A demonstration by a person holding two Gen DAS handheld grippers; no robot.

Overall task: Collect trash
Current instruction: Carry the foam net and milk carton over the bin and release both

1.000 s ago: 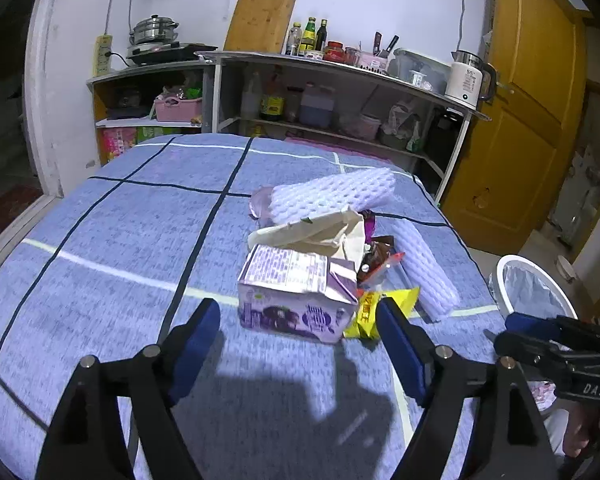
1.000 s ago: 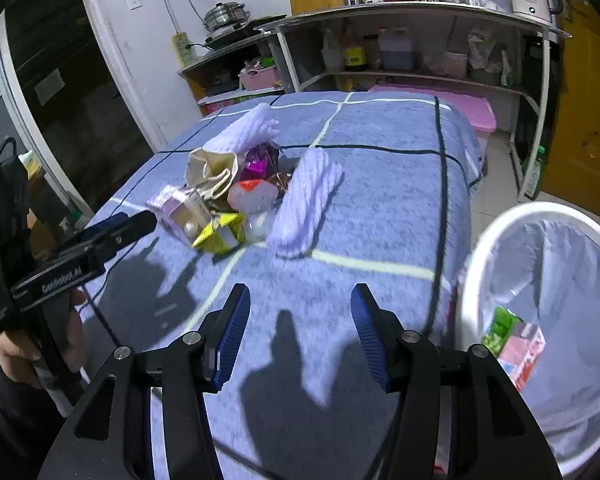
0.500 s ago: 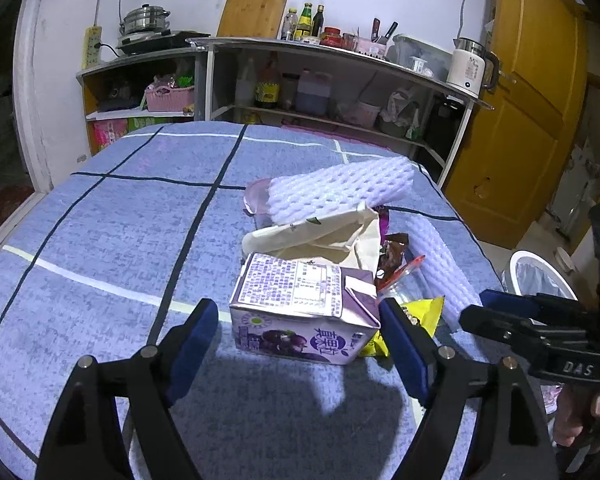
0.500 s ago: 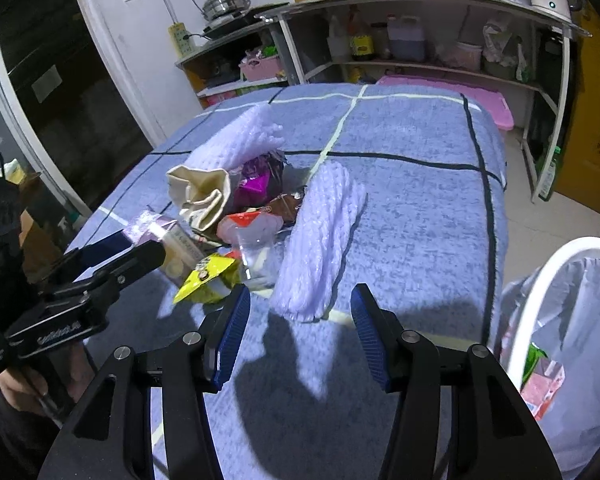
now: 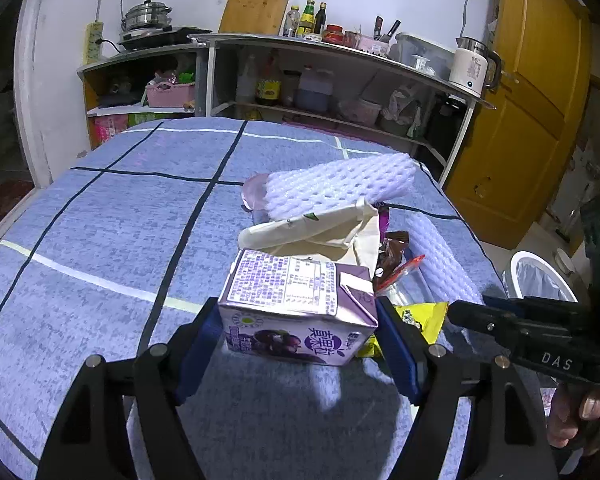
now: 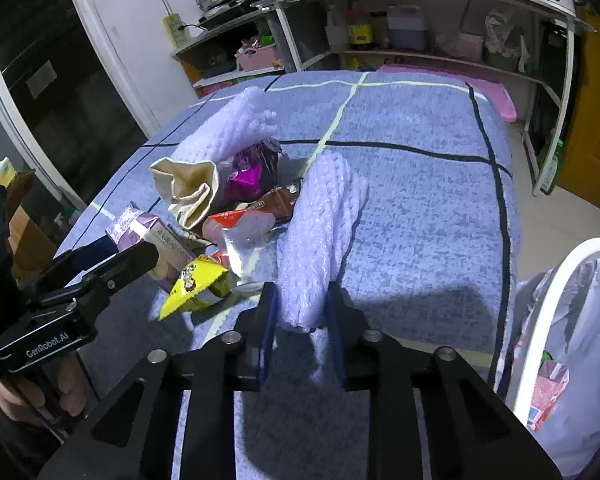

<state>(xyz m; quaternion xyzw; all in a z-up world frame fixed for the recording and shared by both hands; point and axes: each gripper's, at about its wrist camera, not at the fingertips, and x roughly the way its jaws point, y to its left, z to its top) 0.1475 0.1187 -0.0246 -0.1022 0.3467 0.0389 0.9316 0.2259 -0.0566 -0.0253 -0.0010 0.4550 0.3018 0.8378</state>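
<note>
A pile of trash lies on the blue checked tablecloth. My left gripper is shut on the purple milk carton at the pile's near edge, one pad on each side. My right gripper is shut on the near end of a white foam net sleeve. Behind lie a second foam sleeve, a beige crumpled bag, a yellow snack packet, a clear cup with red label and a purple wrapper.
A white trash bin lined with a bag stands on the floor at the table's right, a pink carton inside. Shelves with bottles, a kettle and pots run along the far wall. A yellow door is at right.
Both grippers moved forward to the pile and closed: the left on the purple carton, the right on the near foam sleeve. Both were open and empty before.
</note>
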